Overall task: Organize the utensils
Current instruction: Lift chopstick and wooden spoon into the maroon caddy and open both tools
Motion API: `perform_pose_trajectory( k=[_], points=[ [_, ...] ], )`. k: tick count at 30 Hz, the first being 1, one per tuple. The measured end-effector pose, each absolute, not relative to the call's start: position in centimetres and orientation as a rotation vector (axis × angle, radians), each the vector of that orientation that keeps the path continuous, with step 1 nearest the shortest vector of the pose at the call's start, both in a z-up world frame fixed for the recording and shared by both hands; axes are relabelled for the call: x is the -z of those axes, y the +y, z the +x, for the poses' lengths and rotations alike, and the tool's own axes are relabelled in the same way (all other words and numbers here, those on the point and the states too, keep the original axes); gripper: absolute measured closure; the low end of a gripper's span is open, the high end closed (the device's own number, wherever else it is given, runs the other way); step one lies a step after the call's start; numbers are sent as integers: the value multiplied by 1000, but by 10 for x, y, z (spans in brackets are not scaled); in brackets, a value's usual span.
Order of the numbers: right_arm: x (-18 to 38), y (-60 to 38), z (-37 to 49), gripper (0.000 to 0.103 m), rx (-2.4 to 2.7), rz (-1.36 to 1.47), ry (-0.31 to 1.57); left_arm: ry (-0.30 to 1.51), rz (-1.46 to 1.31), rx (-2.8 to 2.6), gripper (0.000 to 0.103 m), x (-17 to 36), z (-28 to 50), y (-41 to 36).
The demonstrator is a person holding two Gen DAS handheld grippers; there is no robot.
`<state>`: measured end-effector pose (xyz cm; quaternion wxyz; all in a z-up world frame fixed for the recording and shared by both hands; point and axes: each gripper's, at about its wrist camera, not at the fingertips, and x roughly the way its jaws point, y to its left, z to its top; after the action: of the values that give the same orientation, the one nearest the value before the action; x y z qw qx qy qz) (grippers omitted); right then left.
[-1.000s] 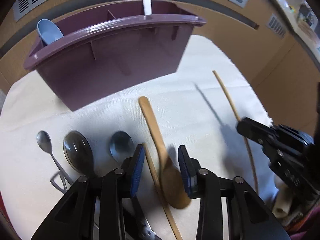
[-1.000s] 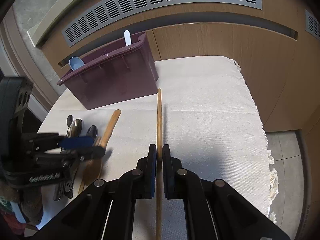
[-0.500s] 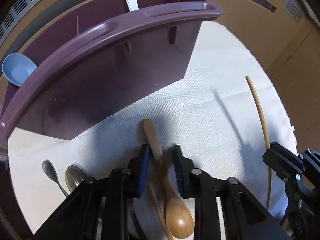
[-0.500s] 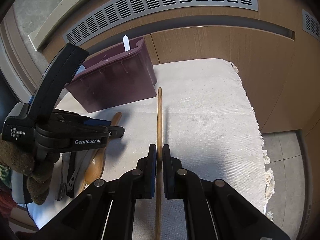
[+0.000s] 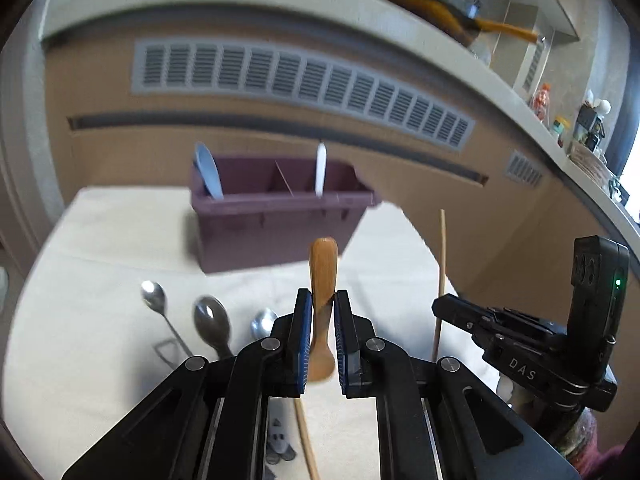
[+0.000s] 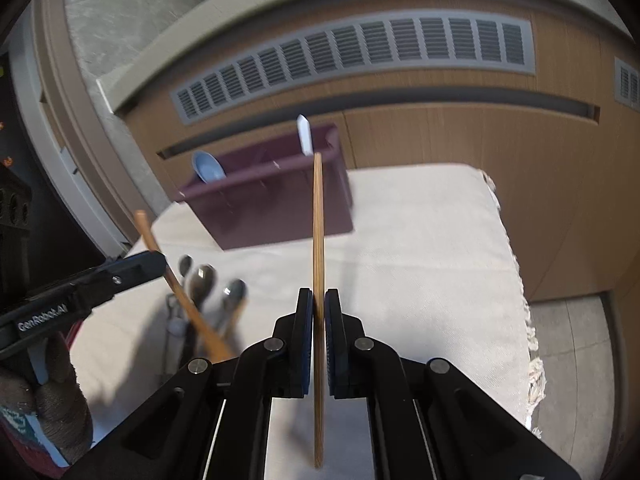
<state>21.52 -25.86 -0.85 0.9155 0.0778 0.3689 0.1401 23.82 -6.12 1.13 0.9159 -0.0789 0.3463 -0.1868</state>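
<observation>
Blue-padded fingers (image 5: 305, 332) of the left gripper (image 5: 320, 336) are pressed nearly together on the handle of a wooden spoon (image 5: 322, 276), its oval bowl hanging back toward the camera and its rounded handle end pointing forward. Likely it is raised this way for dropping handle-first or bowl-first into a slot; which cannot be told. Fingers of the right gripper (image 6: 319, 336) are closed on a thin wooden chopstick (image 6: 318, 240), held near its middle so it runs straight ahead, off the cloth.

Just beyond and left of the left fingers, three smooth metal spoons (image 5: 212, 322) lie side by side on a cream woven cloth (image 5: 80, 320) with a fringed edge. A second thin wooden stick (image 5: 306, 440) lies below those fingers.

Farther ahead of both grippers stands a dull purple plastic organizer (image 5: 276, 220), rectangular, split by thin dividers. A pale blue spoon (image 5: 209, 174) leans in one end slot; a white handle (image 5: 320, 170) stands in another. Behind it, wood panelling carries a grey slatted vent (image 6: 360, 56).
</observation>
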Motion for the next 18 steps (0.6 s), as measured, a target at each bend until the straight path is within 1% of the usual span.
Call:
perform_pose_trajectory(
  k=[6,14,17,18],
  points=[
    [-5,-250,215,98,-292,142,735,680,-194,393,92,-26,238,-43],
    [-12,-248,215,98,-294,134,723,659,-196,393,92,-31,234,-46],
    [-28,-249,215,98,-300,139,677,600,-188,408,92,-62,236,-42],
    [-44,-249,217,98,-308,132,636,552,-174,409,92,-84,237,-40]
  ],
)
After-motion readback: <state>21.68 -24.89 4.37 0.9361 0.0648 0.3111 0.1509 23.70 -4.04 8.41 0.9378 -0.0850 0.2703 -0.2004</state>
